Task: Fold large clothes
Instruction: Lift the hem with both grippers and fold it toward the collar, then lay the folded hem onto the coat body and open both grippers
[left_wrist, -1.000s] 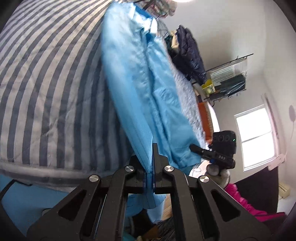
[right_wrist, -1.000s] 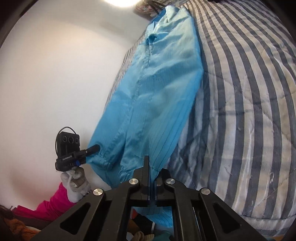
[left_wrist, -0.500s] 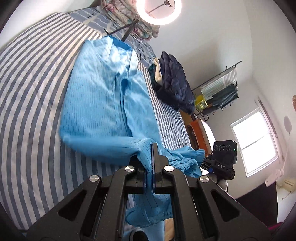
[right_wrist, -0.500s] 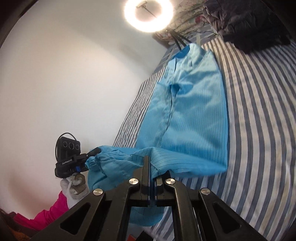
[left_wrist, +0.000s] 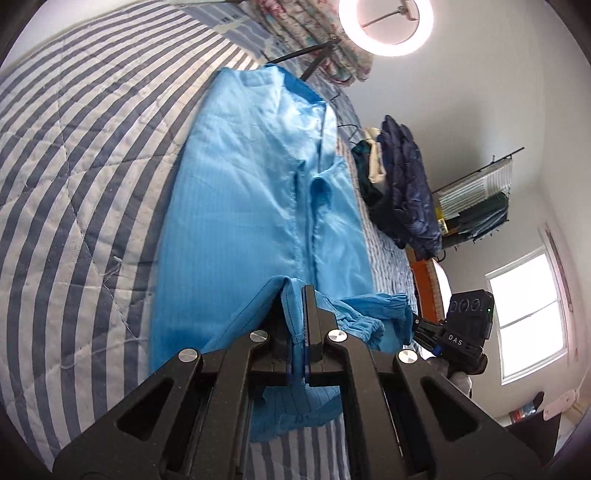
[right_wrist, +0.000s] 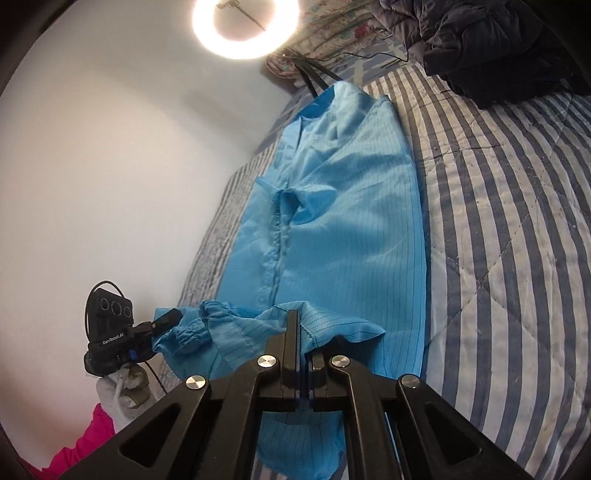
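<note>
Blue garment laid lengthwise on striped quilt, near hem pinched by both clamped grippers, left and right; slick fabric could be slipped or skewed if lifted unevenly, wrinkling the fold.

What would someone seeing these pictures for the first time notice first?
A big bright blue garment stretches lengthwise down the middle of a bed covered in a blue-and-white striped quilt. Its near end is pinched by the left tool and the right tool, both shut on the cloth. A glowing ring light shines at the far end of the bed, and a dark jacket lies piled on the quilt beside the garment.
</note>
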